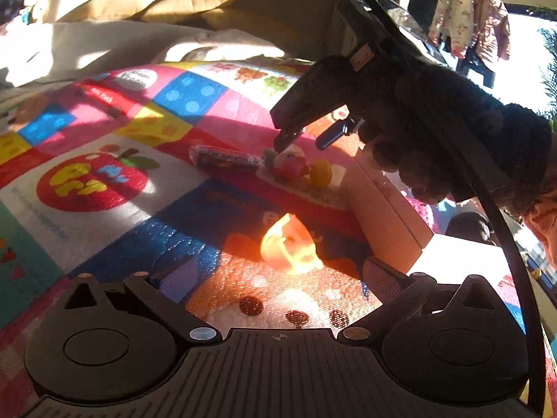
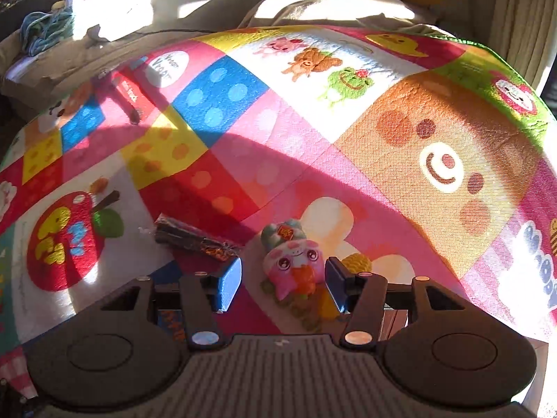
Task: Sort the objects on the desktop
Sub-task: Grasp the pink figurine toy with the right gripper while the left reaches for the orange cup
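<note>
Left wrist view: left tongs [image 1: 275,271] spread wide, ungripping, over a sunlit orange translucent plastic piece [image 1: 290,245] on the quilted patchwork play mat [image 1: 104,160]. Right wrist view: right tongs [image 2: 283,280] released, blue pads [image 2: 229,284] flanking a glossy pink pig figurine [image 2: 294,264]; a crinkled dark wrapper [image 2: 195,237] lies nearby.

This is a home, a sunlit living room or bedroom. A children's play mat [image 2: 278,132], printed with cartoon animals, a red apple and dotted blocks, covers most of the surface. Beyond it, toward 12 o'clock, lie beige bedding [image 2: 209,10] and tan pillows [image 1: 188,3]. At 1 o'clock in the left wrist view, patterned clothes [image 1: 470,17] hang on a rack by a bright window. At 10 o'clock in the right wrist view a blue cloth [image 2: 45,31] lies bunched. A small pink toy figure [image 2: 294,264] sits on the mat.
</note>
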Available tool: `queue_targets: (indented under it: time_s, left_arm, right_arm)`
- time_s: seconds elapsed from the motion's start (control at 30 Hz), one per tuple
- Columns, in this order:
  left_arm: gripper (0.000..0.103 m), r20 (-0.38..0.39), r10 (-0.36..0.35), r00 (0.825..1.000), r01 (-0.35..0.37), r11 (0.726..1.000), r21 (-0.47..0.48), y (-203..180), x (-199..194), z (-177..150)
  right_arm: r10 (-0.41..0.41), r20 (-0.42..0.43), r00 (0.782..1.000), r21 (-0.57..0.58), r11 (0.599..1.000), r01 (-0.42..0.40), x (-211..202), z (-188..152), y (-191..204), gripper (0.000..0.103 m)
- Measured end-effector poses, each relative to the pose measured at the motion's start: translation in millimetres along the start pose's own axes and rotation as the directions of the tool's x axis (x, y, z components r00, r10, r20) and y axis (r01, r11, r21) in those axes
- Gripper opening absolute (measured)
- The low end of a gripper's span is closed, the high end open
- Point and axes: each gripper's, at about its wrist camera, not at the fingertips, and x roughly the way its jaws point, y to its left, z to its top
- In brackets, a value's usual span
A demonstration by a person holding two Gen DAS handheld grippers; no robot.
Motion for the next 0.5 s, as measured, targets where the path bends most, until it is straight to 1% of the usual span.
queue_targets:
  time_s: [0.07,0.13,0.17,0.23,0.3,0.33,0.37,0.43,0.5]
  left_arm:
    - [0.103,-0.016,0.006,1.000,-0.007,0.998,-0.057,10.1,3.4,2.5]
    - [0.103,-0.040,-0.004,0.999,0.000,0.996,-0.086,15.8,7.0,3.6]
    - [0.103,-0.039,-0.009,0.999,0.005,0.996,-0.088,16.1,6.9,3.5]
    - [0.103,-0.031,-0.033,0.999,0.030,0.997,-0.067,13.0,4.6,2.2]
    - [0.103,-0.027,-0.041,0.999,0.040,0.998,-0.041,8.5,4.1,1.4]
    - [0.103,-0.024,-0.045,0.999,0.045,0.998,-0.032,7.1,4.9,1.4]
    - [0.103,-0.022,-0.048,0.999,0.048,0.998,-0.029,6.7,4.6,1.3]
    - [0.103,-0.025,-0.051,0.998,0.050,0.998,-0.032,7.4,4.9,1.3]
    - [0.103,-0.030,-0.052,0.998,0.052,0.998,-0.032,7.6,5.2,1.2]
  right_arm:
    - [-0.016,-0.026,1.000,0.015,1.000,0.016,23.7,5.8,-1.8,0.054]
    - [-0.064,-0.043,0.997,0.005,0.998,0.064,39.9,6.1,1.6,0.054]
    - [-0.066,-0.069,0.995,-0.002,0.998,0.066,44.5,4.9,3.0,0.049]
    - [-0.078,-0.048,0.996,-0.011,0.997,0.077,36.0,2.2,4.0,0.047]
    - [-0.061,-0.009,0.998,-0.006,0.998,0.061,15.4,-1.7,-0.3,0.046]
    - [-0.046,0.016,0.999,0.016,0.999,0.045,-3.3,-5.2,-5.4,0.046]
    - [-0.014,0.038,0.999,0.038,0.999,0.012,-23.0,-10.3,-10.8,0.046]
    - [0.045,0.097,0.994,0.047,0.998,-0.050,-70.4,-29.4,-19.0,0.046]
    - [0.076,0.155,0.985,0.030,0.996,-0.081,-116.1,-56.3,-23.6,0.047]
